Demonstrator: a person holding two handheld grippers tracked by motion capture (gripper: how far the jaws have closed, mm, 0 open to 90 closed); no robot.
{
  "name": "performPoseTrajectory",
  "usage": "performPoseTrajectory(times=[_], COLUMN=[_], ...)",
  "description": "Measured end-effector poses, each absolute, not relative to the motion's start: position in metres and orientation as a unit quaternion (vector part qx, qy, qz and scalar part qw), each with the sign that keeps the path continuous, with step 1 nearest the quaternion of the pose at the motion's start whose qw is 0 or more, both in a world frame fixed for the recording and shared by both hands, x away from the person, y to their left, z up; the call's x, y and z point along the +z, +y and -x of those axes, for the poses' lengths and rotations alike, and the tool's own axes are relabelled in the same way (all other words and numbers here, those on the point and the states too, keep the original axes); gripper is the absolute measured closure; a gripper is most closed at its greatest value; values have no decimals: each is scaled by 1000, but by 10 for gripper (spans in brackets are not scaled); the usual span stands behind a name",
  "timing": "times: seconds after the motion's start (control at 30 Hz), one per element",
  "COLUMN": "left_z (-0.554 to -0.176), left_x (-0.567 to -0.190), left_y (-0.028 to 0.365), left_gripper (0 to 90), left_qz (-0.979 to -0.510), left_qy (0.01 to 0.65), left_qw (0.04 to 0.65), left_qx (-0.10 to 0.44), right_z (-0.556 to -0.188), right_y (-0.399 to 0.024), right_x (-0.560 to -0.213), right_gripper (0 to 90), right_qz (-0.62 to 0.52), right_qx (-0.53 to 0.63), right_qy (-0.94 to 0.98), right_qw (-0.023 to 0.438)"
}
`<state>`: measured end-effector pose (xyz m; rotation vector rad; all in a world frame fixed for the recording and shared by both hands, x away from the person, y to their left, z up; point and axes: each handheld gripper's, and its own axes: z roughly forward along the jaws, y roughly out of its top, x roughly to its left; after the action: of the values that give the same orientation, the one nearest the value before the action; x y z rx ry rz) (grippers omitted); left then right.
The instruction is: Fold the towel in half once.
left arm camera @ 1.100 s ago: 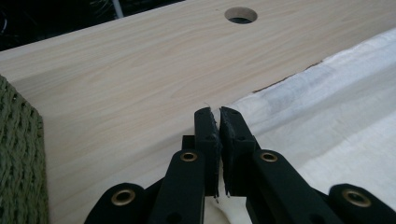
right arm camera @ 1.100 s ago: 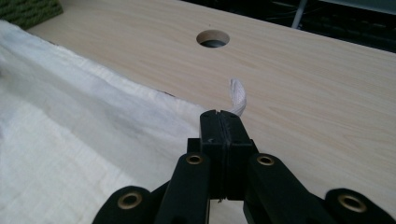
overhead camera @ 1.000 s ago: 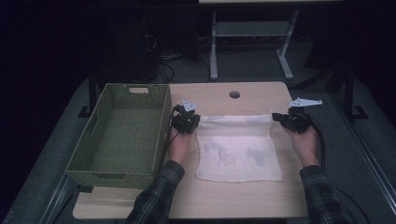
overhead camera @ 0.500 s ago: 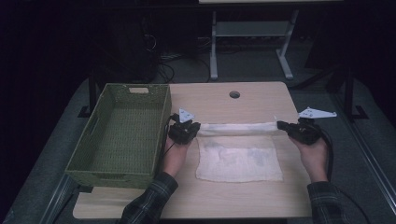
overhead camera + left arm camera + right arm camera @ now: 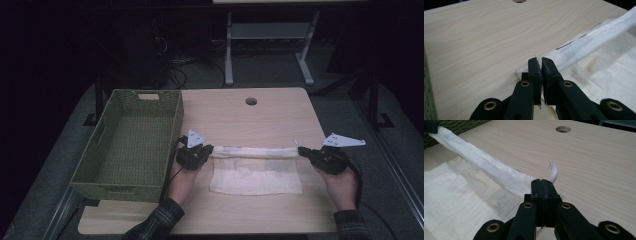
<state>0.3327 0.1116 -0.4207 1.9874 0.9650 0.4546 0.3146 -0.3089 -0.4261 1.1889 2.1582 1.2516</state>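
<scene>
On the table: one cloth, one basket, two tongs.

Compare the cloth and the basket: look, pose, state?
The cloth is white and limp; the basket is green, woven and rigid. The cloth is pinched at two corners by the left gripper and right gripper, its far edge lifted and stretched taut between them; the basket stands untouched. The cloth lies mid-table, the basket at the left edge. Both rest on the table.
</scene>
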Motion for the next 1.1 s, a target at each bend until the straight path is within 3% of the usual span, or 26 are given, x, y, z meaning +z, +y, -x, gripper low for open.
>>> performPoseTrajectory(times=[0.67,1.1], left_z=[-283,-277], left_x=[-434,-448], left_y=[111,109], left_gripper=[861,856], left_qz=[-824,-852], left_qy=[362,346], left_qw=[409,375], left_qx=[150,116], right_z=[-265,-250], right_y=[-313,-310], right_x=[-440,-459], right_gripper=[889,886], right_qz=[-423,-424], right_qx=[425,387], right_qy=[782,806], right_qw=[167,146])
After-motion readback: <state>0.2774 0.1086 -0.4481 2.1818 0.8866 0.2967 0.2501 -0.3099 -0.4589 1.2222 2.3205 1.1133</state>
